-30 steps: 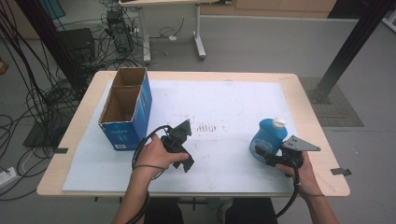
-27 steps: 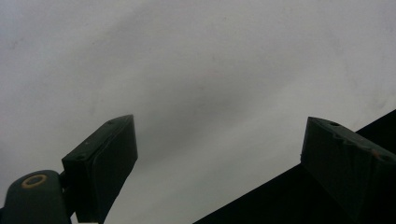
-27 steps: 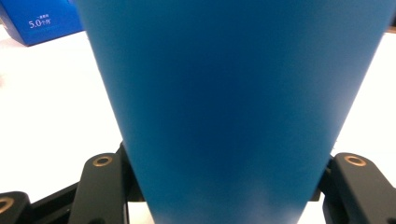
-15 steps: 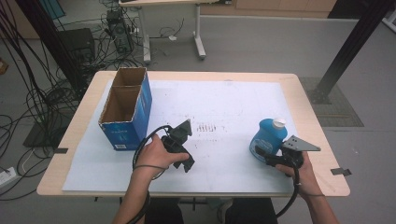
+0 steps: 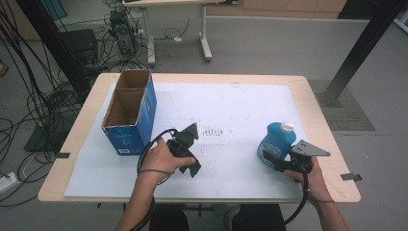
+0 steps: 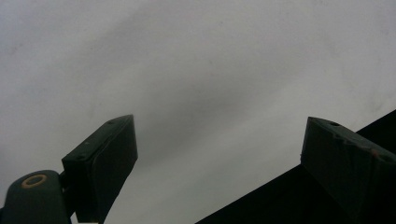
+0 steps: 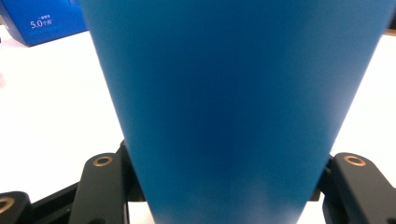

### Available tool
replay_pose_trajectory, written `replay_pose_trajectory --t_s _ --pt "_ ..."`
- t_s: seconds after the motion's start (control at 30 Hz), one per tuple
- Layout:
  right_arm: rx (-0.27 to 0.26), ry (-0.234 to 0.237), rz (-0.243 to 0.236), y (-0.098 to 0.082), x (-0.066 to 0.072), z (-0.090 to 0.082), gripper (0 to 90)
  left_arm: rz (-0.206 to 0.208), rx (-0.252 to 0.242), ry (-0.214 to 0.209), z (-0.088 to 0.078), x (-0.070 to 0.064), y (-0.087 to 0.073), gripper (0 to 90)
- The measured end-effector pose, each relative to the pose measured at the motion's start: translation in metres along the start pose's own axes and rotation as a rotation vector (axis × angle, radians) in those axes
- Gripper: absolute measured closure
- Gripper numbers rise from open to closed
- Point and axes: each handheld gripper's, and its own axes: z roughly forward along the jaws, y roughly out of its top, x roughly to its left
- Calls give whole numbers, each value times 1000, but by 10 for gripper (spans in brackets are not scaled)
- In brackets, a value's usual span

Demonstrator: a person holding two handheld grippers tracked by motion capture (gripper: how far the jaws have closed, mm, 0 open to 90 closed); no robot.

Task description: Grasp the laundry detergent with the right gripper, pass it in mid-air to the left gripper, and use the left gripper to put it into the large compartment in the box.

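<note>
High view: right gripper (image 5: 270,157), held low and level, clenched on blue bottle (image 5: 275,139); left gripper (image 5: 191,168), angled down at counter (image 5: 231,103), jaws released.

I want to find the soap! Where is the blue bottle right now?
In the high view, the blue bottle stands on the table's right side near the front edge, clamped in the right gripper, far from the cardboard box.

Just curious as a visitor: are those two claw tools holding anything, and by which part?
The right gripper clamps the blue bottle low on its body, near the base. The left gripper holds nothing; its jaws stand open.
</note>
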Motion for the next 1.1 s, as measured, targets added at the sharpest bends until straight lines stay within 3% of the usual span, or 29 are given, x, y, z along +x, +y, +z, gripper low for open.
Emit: replay_pose_trajectory --t_s 1.1 --pt "-18 5 2 -2 -1 0 393 -4 2 5 -1 -2 4 112"
